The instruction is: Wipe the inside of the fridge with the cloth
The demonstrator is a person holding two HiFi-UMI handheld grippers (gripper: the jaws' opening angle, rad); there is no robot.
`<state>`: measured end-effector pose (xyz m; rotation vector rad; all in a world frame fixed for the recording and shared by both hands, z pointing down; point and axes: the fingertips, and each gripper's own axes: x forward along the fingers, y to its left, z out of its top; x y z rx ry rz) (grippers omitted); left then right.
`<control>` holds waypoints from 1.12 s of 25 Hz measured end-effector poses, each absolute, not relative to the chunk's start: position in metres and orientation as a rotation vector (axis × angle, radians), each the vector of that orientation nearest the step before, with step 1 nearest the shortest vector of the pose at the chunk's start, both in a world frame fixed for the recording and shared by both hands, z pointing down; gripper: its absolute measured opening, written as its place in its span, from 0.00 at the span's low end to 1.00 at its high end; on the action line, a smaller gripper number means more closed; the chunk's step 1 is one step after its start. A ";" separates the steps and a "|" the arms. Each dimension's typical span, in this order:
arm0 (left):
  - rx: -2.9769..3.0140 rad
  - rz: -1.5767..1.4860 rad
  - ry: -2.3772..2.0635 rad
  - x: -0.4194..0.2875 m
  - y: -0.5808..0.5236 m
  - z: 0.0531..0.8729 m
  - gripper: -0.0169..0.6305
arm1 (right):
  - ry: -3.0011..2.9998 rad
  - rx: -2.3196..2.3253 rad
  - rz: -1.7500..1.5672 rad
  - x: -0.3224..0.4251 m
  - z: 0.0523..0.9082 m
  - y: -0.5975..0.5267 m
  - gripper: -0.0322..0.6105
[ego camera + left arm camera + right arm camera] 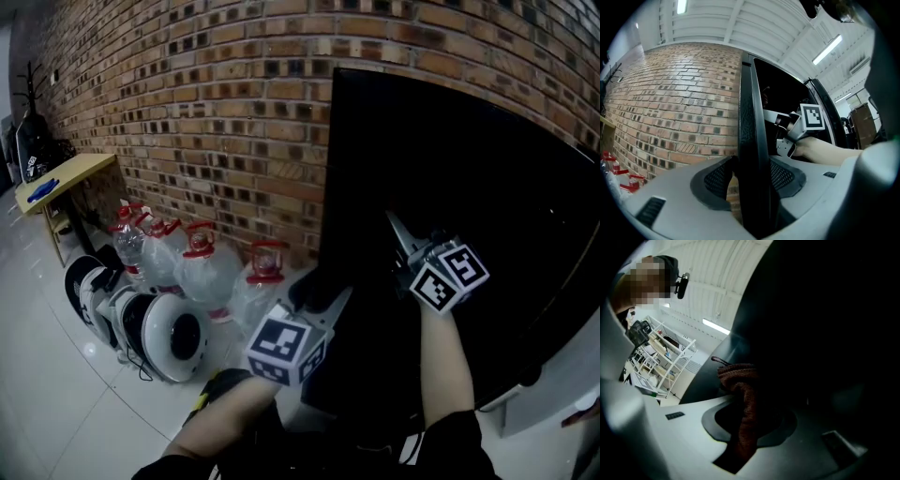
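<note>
Left gripper view: L fingers [716,180] clamp fridge door edge [753,140], R fingers [719,422] pinch cloth [745,401].

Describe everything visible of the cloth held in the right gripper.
The cloth is reddish-brown with a towel-like pile. Bunched into a narrow strip, it is pinched between the right gripper's jaws, its crumpled end sticking out past them with a small loop. The dark fridge lies behind; contact is unclear.

The left gripper [319,291] and right gripper [398,232] had pale grey shells with dark, mesh-textured pads [717,180]. Each carried a cube [286,349] of black-and-white square markers. The person wore dark sleeves [452,441] ending above the forearms.
</note>
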<state>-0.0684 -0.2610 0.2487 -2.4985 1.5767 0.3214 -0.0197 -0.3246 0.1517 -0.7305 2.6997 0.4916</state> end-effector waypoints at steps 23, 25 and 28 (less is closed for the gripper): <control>-2.518 0.263 1.565 -0.067 -0.269 0.252 0.39 | 2.658 -1.092 0.315 -0.004 0.162 -0.480 0.17; -2.527 0.267 1.557 -0.067 -0.270 0.253 0.39 | 2.657 -1.116 0.297 -0.004 0.166 -0.491 0.17; -2.543 0.272 1.554 -0.066 -0.270 0.254 0.40 | 2.663 -1.154 0.274 -0.003 0.175 -0.504 0.17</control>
